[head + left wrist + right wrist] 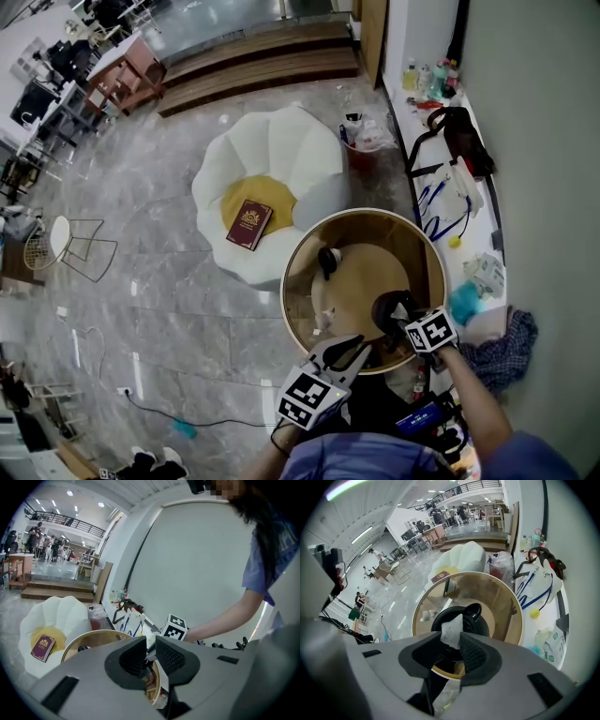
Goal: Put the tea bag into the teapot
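The black teapot (384,307) stands near the front right of the round wooden table (300,253). In the right gripper view the white tea bag (451,629) sits between the tips of my right gripper (451,641), directly over the teapot's (474,615) open mouth. The jaws stand apart and do not clamp the bag. In the head view the right gripper (405,317) points at the teapot from the right. My left gripper (354,347) hovers at the table's front edge, its jaws (151,651) a narrow gap apart with nothing between them.
A small black item (328,259) and a small white scrap (323,319) lie on the table. A white petal-shaped seat (281,141) holding a red book (249,223) stands to the left. A white ledge (469,216) with bags and bottles runs along the right wall.
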